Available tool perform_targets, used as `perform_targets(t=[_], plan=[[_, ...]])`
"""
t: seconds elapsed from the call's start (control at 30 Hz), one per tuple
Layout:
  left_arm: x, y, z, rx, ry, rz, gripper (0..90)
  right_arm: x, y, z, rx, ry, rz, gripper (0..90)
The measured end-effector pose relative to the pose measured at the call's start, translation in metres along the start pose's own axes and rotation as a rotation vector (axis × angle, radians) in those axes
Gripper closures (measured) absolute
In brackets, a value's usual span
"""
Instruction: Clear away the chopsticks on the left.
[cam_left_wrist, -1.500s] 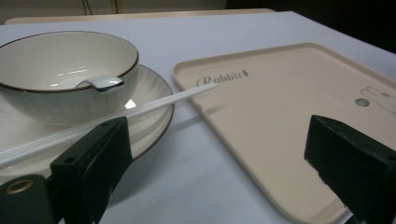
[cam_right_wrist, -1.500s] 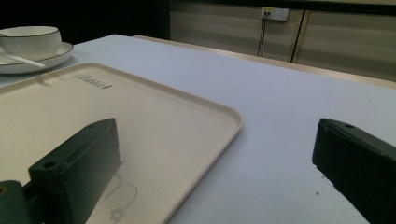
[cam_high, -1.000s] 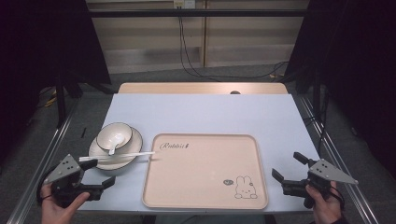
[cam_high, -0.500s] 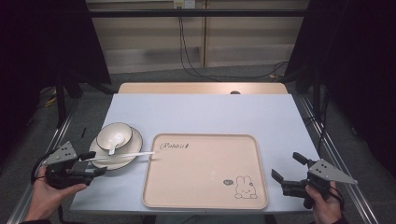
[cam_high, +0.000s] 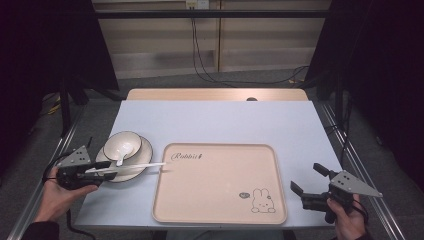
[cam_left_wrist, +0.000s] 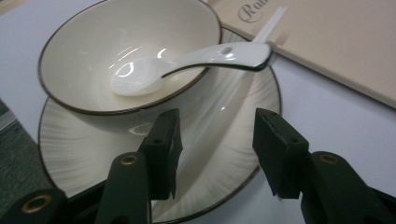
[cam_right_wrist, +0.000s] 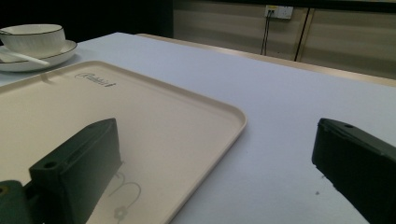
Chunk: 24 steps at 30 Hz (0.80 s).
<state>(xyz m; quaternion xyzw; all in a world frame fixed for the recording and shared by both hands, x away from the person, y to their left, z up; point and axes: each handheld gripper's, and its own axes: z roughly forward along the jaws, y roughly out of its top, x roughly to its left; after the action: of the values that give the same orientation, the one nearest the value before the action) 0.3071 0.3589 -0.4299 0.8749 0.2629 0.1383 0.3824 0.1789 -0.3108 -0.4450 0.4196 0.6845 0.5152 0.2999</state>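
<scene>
Plate (cam_high: 131, 170) now lies beneath the advanced, parted left tool (cam_high: 107, 172).

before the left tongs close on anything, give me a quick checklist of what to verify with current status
1. Left tongs open: ok, jaws stand apart.
2. Chopsticks lie between the jaws: ok, they run up the plate through the gap.
3. Jaws touching the chopsticks: cannot tell.
4. Spoon out of the way: ok, it rests in the bowl, handle over the rim, beyond the jaws.
5. Tray free for placing: ok, nothing on it but the chopstick tips.
6. Right tongs clear: ok, open beside the tray.
</scene>
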Motion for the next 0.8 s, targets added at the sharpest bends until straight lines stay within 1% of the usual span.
perform_targets(t=[0.03, 0.07, 0.13, 0.17, 0.23, 0.27, 0.33, 0.4, 0.43, 0.5, 0.63, 0.67, 0.7, 0.77, 0.8], plan=[[0.002, 0.000, 0.001, -0.001, 0.004, -0.002, 55.9, 0.000, 0.000, 0.000, 0.000, -0.001, 0.000, 0.5], [0.002, -0.001, 0.001, -0.002, 0.004, -0.008, 56.7, 0.001, 0.000, 0.000, 0.001, -0.001, 0.002, 0.5], [0.004, -0.002, 0.004, 0.000, -0.001, 0.001, 62.0, 0.001, 0.000, 0.000, 0.007, 0.004, 0.000, 0.5], [0.004, -0.002, 0.004, 0.008, -0.014, 0.005, 64.9, 0.001, 0.000, 0.000, 0.006, 0.005, 0.001, 0.5], [0.004, -0.002, 0.005, 0.016, -0.008, 0.010, 67.8, 0.001, 0.000, 0.000, 0.006, 0.004, -0.001, 0.5], [0.005, -0.002, 0.007, 0.027, -0.008, 0.020, 69.5, 0.000, 0.000, 0.000, 0.006, 0.005, 0.000, 0.5], [0.005, -0.001, 0.008, 0.023, -0.004, 0.016, 70.7, 0.001, 0.000, 0.000, 0.005, 0.006, 0.000, 0.5], [0.005, -0.001, 0.009, 0.040, -0.004, 0.024, 72.0, 0.001, 0.000, 0.000, 0.003, 0.000, -0.005, 0.5], [0.005, -0.001, 0.010, 0.027, -0.007, 0.024, 72.0, 0.001, 0.000, 0.000, 0.005, 0.003, -0.005, 0.5], [0.005, -0.001, 0.011, 0.026, -0.006, 0.024, 72.1, 0.001, 0.000, 0.001, 0.005, 0.001, -0.005, 0.5], [0.004, -0.001, 0.011, 0.031, -0.001, 0.032, 71.9, 0.001, 0.000, 0.001, 0.005, 0.002, -0.006, 0.6], [0.004, -0.001, 0.010, 0.039, 0.007, 0.039, 71.9, 0.001, 0.000, 0.001, 0.005, 0.004, -0.004, 0.5], [0.004, 0.000, 0.010, 0.043, 0.006, 0.044, 71.2, 0.001, 0.000, 0.001, 0.003, 0.006, -0.008, 0.5], [0.003, 0.000, 0.011, 0.036, -0.002, 0.047, 70.7, 0.001, 0.000, 0.001, 0.003, 0.009, -0.007, 0.6], [0.003, -0.001, 0.011, 0.030, 0.007, 0.049, 70.3, 0.001, 0.000, 0.001, 0.004, 0.012, -0.010, 0.6]])
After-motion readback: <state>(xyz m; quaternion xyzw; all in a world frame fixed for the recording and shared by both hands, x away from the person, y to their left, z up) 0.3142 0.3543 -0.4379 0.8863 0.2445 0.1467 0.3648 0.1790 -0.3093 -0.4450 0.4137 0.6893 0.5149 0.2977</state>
